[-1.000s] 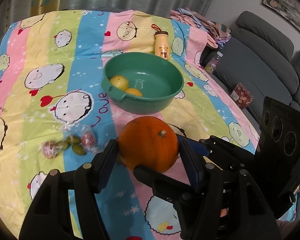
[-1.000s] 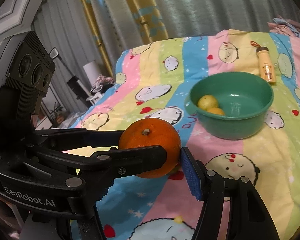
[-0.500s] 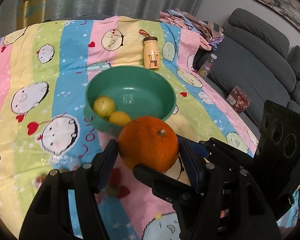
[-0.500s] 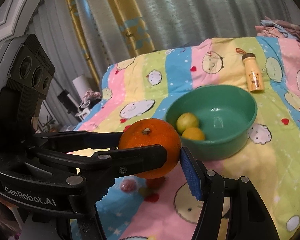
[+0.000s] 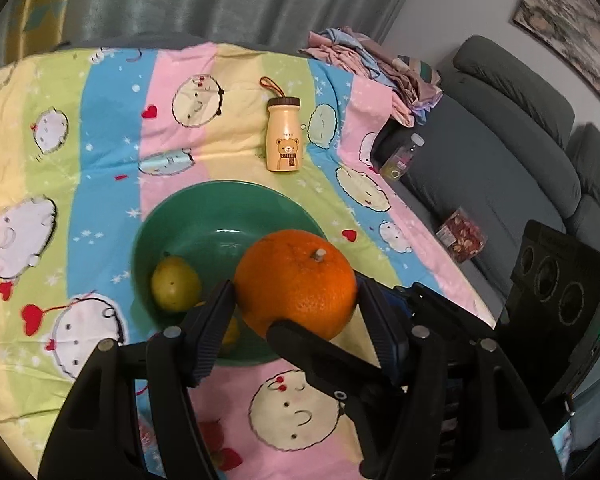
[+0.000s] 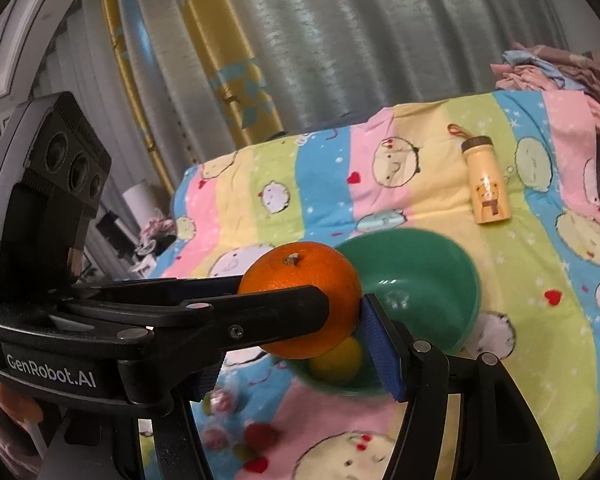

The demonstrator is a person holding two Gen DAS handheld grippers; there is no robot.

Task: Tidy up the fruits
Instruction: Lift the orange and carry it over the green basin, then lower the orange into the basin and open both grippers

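Note:
A large orange (image 5: 296, 284) hangs in the air, held from two sides at once. My left gripper (image 5: 296, 294) is shut on it, its ribbed pads pressing on the orange's left and right. My right gripper (image 6: 300, 320) is shut on the same orange (image 6: 300, 300), and its blue pad (image 6: 380, 344) touches the fruit's right side. Its other finger is hidden behind the left gripper's black arm (image 6: 236, 312). Just beyond and below the orange sits the green bowl (image 5: 220, 192), with a yellow fruit (image 5: 176, 286) and a second, half-hidden one (image 5: 230, 332) inside. In the right wrist view the bowl (image 6: 460, 264) shows one yellow fruit (image 6: 336, 354).
A cream bear bottle (image 5: 284, 140) stands behind the bowl on the striped cartoon tablecloth (image 5: 100, 120). Small wrapped sweets and green bits (image 6: 220, 400) lie on the cloth near me. A grey sofa (image 5: 500, 168) and a pile of clothes (image 5: 372, 64) are at the right.
Both grippers carried the orange forward and slightly up. The bowl, earlier well ahead, now lies right under and behind the orange. The grips have not changed.

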